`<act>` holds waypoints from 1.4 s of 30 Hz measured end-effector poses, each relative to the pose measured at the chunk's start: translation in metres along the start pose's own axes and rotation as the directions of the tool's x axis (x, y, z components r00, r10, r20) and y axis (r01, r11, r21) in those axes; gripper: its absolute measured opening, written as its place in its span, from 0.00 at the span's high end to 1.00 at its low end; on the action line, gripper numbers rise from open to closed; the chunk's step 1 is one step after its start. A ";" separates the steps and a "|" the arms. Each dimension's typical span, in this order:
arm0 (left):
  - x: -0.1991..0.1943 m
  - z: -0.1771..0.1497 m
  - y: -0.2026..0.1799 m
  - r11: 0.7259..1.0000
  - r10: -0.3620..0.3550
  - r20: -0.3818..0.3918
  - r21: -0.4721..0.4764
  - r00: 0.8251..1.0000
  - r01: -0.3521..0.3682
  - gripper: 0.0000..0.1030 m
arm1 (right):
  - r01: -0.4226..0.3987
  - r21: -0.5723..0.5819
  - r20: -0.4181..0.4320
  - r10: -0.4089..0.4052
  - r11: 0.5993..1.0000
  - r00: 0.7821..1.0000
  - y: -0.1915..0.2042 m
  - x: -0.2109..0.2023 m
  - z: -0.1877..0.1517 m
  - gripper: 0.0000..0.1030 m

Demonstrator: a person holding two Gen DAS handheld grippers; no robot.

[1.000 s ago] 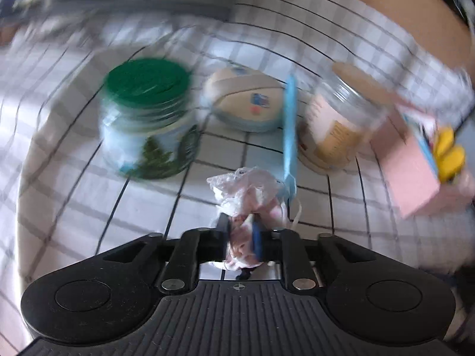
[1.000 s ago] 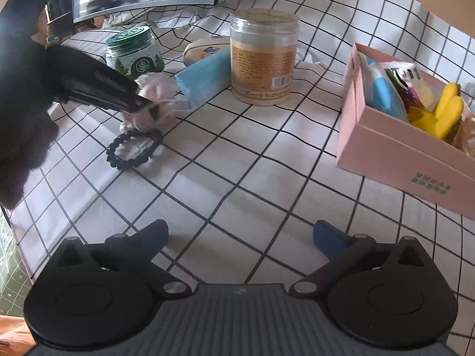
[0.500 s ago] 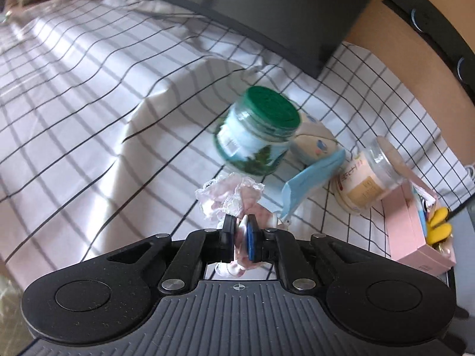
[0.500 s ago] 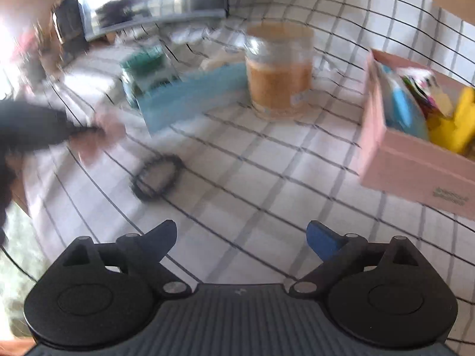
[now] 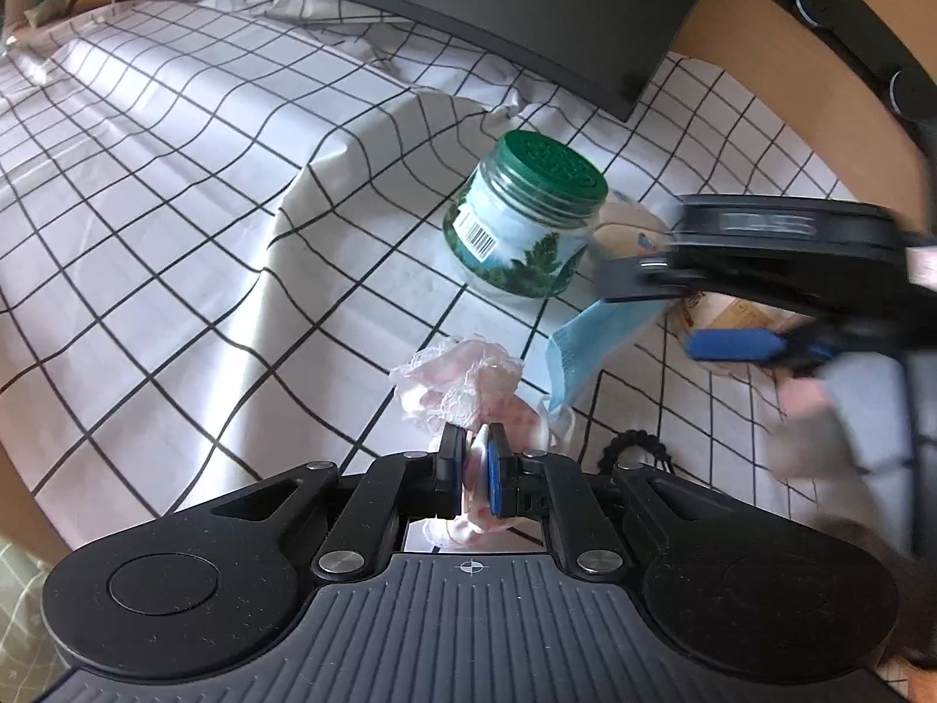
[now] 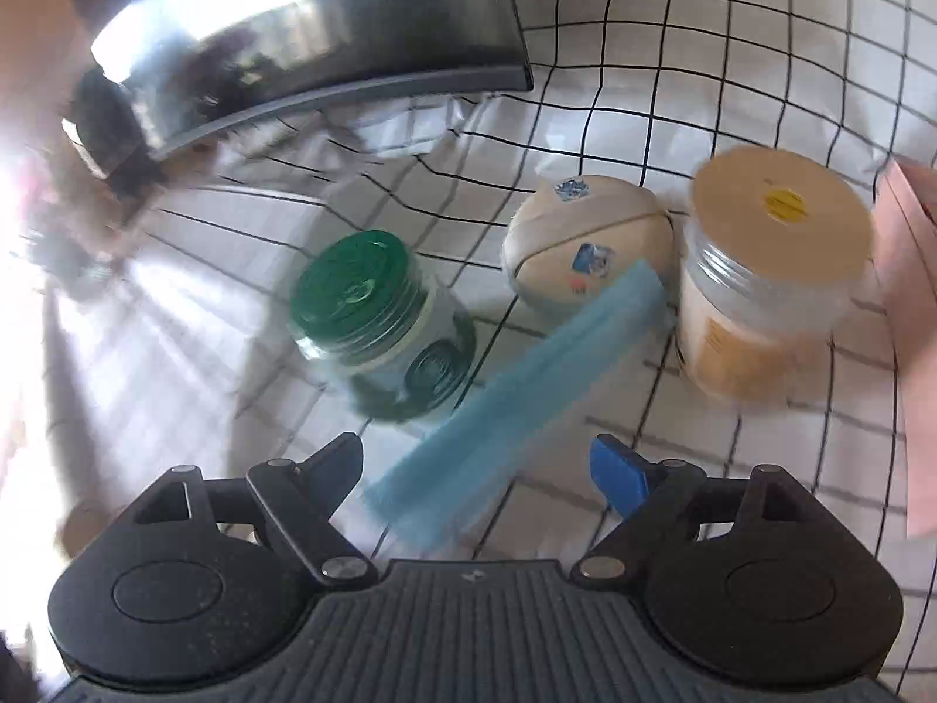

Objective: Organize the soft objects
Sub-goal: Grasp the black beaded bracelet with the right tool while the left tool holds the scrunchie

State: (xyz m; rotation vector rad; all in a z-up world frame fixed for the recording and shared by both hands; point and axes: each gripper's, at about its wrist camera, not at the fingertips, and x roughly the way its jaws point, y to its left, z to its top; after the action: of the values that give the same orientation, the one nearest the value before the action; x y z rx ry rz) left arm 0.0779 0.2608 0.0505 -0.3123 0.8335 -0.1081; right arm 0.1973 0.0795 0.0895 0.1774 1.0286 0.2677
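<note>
My left gripper [image 5: 475, 457] is shut on a crumpled pink lace cloth [image 5: 462, 381], held just above the checked tablecloth. A blue face mask [image 5: 591, 345] lies beside it, leaning toward the jars. In the right wrist view the mask [image 6: 515, 392] runs diagonally between the fingers of my right gripper [image 6: 477, 463], whose jaws are closing and do not touch it. From the left wrist view, the right gripper [image 5: 673, 301] hovers over the mask's far end. A black bead bracelet [image 5: 635, 448] lies right of the cloth.
A green-lidded jar [image 6: 380, 322], a cream round case [image 6: 585, 246] and a tan-lidded jar [image 6: 773, 269] stand behind the mask. A pink box edge [image 6: 913, 322] shows at far right. A dark monitor [image 5: 468, 0] stands at the back of the checked tablecloth [image 5: 175, 205].
My right gripper swung left from the open cloth area to above the blue mask, its jaws narrowing. My left gripper drew back with the pink cloth, then held still.
</note>
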 end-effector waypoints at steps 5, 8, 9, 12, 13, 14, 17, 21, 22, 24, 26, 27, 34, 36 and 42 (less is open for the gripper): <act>-0.002 0.002 0.010 0.999 -0.034 0.010 -0.014 0.999 0.034 0.90 | 0.073 -0.055 -0.016 -0.074 0.996 0.997 0.005 0.024 -0.001 0.26; -0.001 0.002 0.017 0.999 -0.024 0.011 -0.024 1.000 0.025 0.90 | 0.078 -0.069 -0.040 -0.081 0.995 0.996 0.001 0.028 0.001 0.62; -0.001 0.003 0.020 0.999 -0.017 0.014 -0.028 1.000 0.017 0.90 | 0.077 -0.091 -0.033 -0.080 0.993 0.996 0.000 0.026 0.001 0.69; -0.007 0.009 0.029 0.999 0.043 0.054 -0.033 0.998 -0.041 0.90 | 0.118 -0.165 0.000 -0.120 0.979 0.993 -0.001 0.017 0.002 0.83; -0.009 0.012 0.031 0.998 0.062 0.072 -0.033 0.995 -0.060 0.90 | 0.136 -0.176 0.013 -0.135 0.975 0.991 -0.002 0.015 0.002 0.84; -0.013 0.017 0.034 0.995 0.091 0.099 -0.038 0.991 -0.088 0.90 | 0.154 -0.186 0.025 -0.152 0.970 0.988 -0.004 0.014 0.003 0.87; -0.021 0.026 0.040 0.992 0.123 0.144 -0.055 0.982 -0.116 0.90 | 0.113 -0.185 0.020 -0.112 0.976 0.994 -0.014 0.010 0.003 0.87; -0.021 0.031 0.035 0.996 0.086 0.131 -0.039 0.988 -0.081 0.90 | 0.076 -0.229 0.066 -0.062 0.971 0.996 -0.019 -0.011 -0.007 0.75; -0.019 0.030 0.033 0.997 0.074 0.124 -0.031 0.990 -0.070 0.90 | 0.083 -0.253 0.097 -0.060 0.964 0.993 -0.017 -0.020 -0.012 0.67; -0.016 0.027 0.027 0.999 0.045 0.102 -0.019 0.994 -0.043 0.90 | 0.088 -0.293 0.137 -0.049 0.952 0.989 -0.016 -0.035 -0.024 0.58; -0.014 0.023 0.021 1.000 0.022 0.081 -0.008 0.996 -0.021 0.90 | 0.077 -0.302 0.130 -0.039 0.950 0.991 -0.020 -0.046 -0.037 0.58; -0.013 0.021 0.019 1.000 0.012 0.072 -0.004 0.997 -0.012 0.90 | 0.066 -0.291 0.112 -0.034 0.954 0.993 -0.024 -0.047 -0.044 0.58; -0.012 0.014 0.008 1.000 -0.006 0.042 0.018 0.999 0.005 0.90 | 0.006 -0.273 -0.006 -0.009 0.962 1.000 -0.030 -0.031 -0.078 0.69; -0.013 0.013 0.003 0.999 -0.006 0.037 0.034 0.999 0.004 0.90 | 0.021 -0.304 0.010 -0.019 0.953 1.000 -0.022 -0.030 -0.084 0.75; -0.020 0.008 -0.014 0.992 -0.038 -0.006 0.117 0.999 0.039 0.90 | 0.028 -0.329 0.025 -0.021 0.944 0.999 -0.028 -0.046 -0.089 0.93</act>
State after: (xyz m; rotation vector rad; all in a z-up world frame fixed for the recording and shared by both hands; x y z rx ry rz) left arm 0.0711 0.2532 0.0743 -0.2179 0.8210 -0.1927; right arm 0.1023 0.0407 0.0744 -0.1360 0.9498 0.4101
